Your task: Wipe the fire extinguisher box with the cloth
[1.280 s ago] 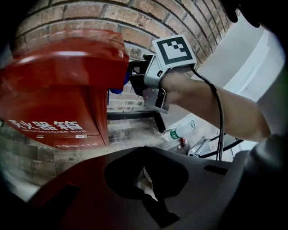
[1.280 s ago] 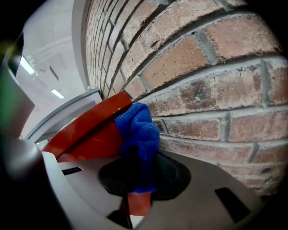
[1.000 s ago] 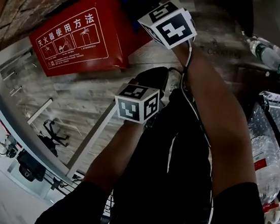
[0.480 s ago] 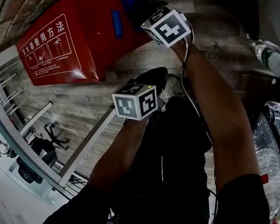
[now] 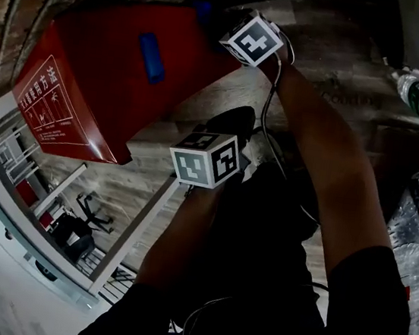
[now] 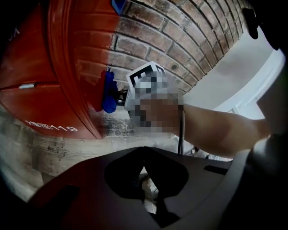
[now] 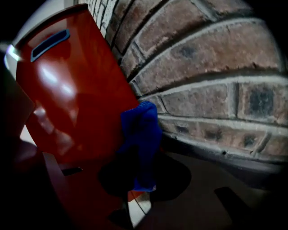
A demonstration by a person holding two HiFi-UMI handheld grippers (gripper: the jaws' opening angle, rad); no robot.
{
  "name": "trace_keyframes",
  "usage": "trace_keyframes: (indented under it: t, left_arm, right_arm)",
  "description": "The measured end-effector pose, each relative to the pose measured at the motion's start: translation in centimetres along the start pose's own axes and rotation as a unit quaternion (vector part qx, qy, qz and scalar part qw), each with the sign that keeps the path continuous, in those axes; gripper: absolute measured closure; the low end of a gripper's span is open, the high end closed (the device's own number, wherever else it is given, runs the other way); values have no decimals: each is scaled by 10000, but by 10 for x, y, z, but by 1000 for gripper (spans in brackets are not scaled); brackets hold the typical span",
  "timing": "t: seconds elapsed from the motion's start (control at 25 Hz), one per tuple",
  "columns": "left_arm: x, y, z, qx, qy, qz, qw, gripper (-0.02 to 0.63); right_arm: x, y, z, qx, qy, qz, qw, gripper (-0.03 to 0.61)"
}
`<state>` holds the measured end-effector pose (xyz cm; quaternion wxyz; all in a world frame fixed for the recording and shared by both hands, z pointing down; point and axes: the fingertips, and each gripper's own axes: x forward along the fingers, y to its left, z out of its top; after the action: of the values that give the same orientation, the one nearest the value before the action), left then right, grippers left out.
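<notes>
Backed by the wall (image 7: 216,67), the red box (image 5: 122,75) stands on the floor (image 5: 142,154). Your right tongs (image 7: 140,179) clamp the blue cloth (image 7: 143,130) at its wall-side edge; your left tongs (image 6: 144,177) are closed, empty. Pushing deeper could snag the cloth on the wall and pull it free.

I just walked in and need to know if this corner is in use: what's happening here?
A person is cleaning with a hand-held claw in each hand. The right claw is shut on a blue cloth and holds it against the side of the red fire extinguisher box, close to the brick wall. The left claw is shut, empty, and hangs back from the box.
</notes>
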<state>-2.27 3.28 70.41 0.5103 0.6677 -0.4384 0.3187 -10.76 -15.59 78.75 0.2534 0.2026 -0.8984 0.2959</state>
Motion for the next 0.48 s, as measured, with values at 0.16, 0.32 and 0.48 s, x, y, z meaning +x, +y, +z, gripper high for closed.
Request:
trace_keyframes:
  t: [0.16,0.32,0.48]
  left_arm:
    - [16,6,4,-59,55,-175,9998,606]
    - [33,9,-1,-124,250,-220,9994,606]
    - [44,21,-7,26,400,-119,9991,606]
  right_arm:
    - [25,-3,-18,336,-2,338,9989,491]
    - [44,-35,-45,296,171,-20,9994,491]
    - [67,-48,-80,411,524,-112,9977,491]
